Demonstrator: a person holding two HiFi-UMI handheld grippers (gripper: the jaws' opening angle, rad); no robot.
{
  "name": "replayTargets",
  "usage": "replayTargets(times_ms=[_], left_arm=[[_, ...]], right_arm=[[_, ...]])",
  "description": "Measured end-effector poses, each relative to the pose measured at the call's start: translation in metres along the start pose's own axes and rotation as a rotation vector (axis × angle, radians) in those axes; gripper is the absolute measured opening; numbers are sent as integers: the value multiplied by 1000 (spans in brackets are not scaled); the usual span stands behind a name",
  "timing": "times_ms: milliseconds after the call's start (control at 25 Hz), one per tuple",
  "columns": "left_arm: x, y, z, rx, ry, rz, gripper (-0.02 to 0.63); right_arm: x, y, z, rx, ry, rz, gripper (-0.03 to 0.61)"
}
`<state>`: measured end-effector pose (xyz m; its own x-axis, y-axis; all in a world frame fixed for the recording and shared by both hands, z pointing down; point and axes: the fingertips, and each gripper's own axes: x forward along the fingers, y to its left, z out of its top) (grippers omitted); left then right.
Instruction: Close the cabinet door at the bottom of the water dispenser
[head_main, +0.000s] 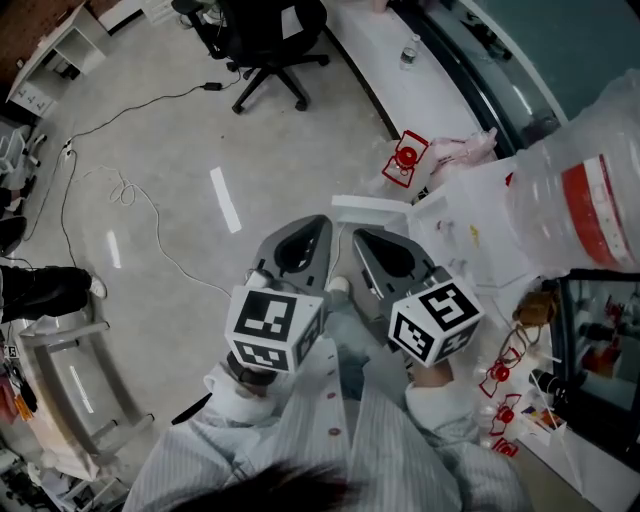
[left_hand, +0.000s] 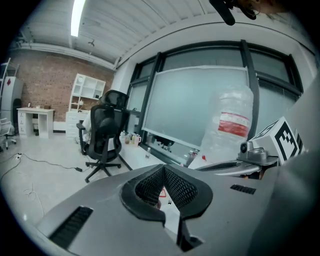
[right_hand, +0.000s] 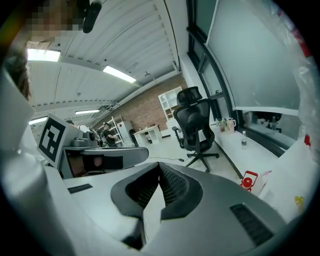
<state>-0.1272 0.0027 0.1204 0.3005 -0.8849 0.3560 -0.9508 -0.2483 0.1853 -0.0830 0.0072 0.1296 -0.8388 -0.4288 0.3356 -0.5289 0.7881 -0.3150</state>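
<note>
Grey plastic fills both gripper views. My left gripper (left_hand: 163, 169) has its ribbed fingers pressed together at the tips with nothing between them. My right gripper (right_hand: 159, 166) is the same, tips meeting and empty. In the head view the two sit side by side, close but not touching, and point away from me over the pale floor (head_main: 280, 150). Each carries its marker cube at the near end.

The water dispenser's clear jug (head_main: 575, 190), with its red label, looms at my right. Below it is a dark-framed compartment (head_main: 600, 350). I cannot pick out the cabinet door for sure, but a white slab (head_main: 370, 208) lies just past both tips. A black office chair (head_main: 265, 45) stands well beyond.
</note>
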Motion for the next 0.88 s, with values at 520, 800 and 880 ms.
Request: replayTargets(times_ms=[520,800,880], left_arm=[[64,23,27,29,45,-72,11],[94,38,22,77,117,-162,11],[103,42,19,92,146,-193,11]], right_arm=[[33,-49,24,44,10,-72,14],[48,-68,24,104,10,-160,14],[53,-74,22,122,14,-192,14]])
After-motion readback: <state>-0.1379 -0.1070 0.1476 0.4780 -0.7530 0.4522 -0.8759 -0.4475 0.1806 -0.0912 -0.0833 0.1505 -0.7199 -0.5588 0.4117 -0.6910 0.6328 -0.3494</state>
